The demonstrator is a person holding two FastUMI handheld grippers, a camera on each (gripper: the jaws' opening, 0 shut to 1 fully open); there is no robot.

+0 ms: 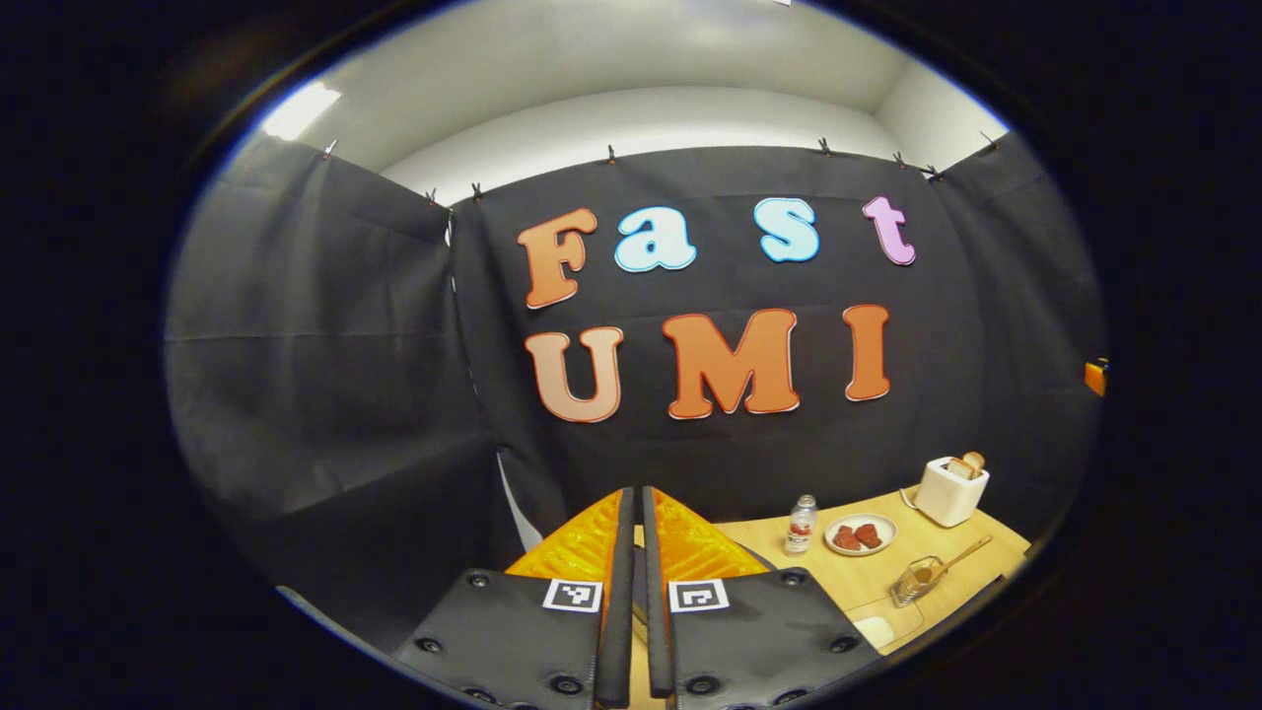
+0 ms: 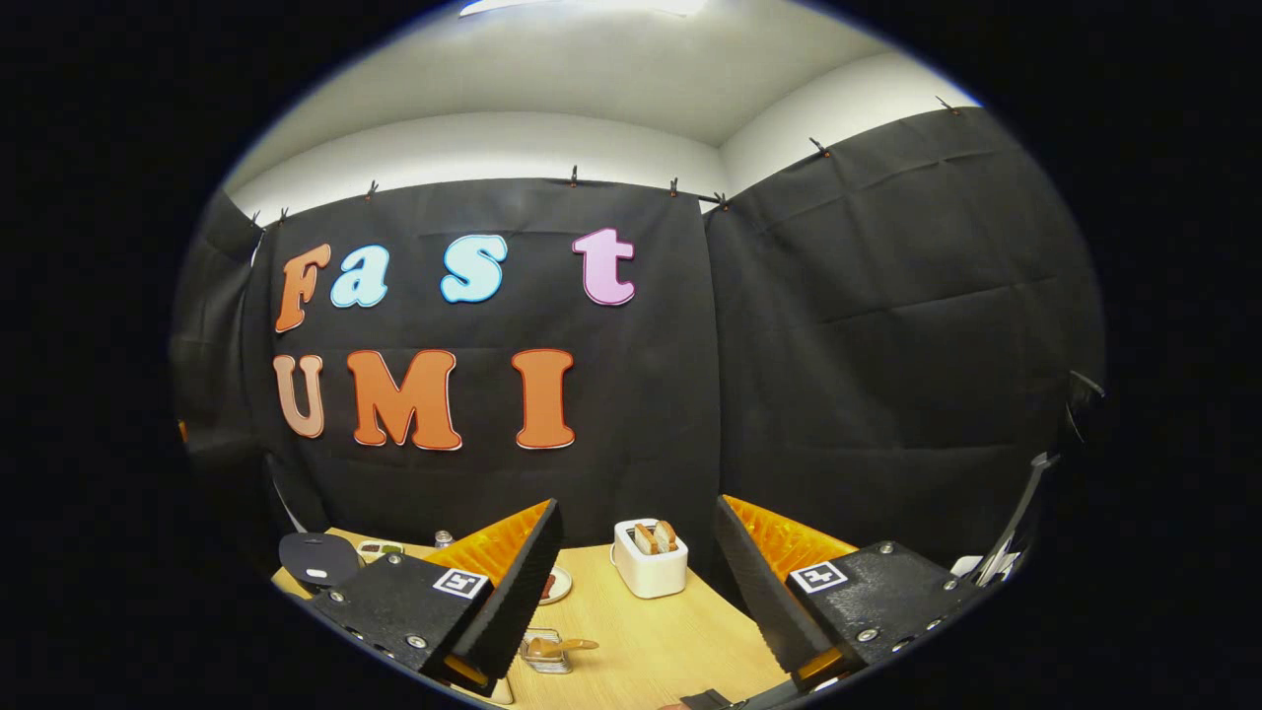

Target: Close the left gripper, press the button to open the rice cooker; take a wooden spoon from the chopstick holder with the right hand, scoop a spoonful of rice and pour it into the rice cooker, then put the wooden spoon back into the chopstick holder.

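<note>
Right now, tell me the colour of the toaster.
White toaster, box-shaped; clearest in the right gripper view.

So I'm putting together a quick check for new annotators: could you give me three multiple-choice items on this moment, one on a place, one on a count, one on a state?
1. Where does the wooden spoon sit?
A. In the clear holder on the table
B. On the plate
C. In the toaster

2. How many bread slices stand in the toaster?
A. None
B. Two
C. Four

3. How do the two grippers stand?
A. Both open
B. Left shut, right open
C. Left open, right shut

Answers:
1. A: in the left gripper view the spoon's handle leans out of the clear holder, near the plate.
2. B: the right gripper view shows two slices side by side in the slots.
3. B: the left gripper has its fingers together with nothing between them, while the right gripper has a wide gap between its fingers.
</note>
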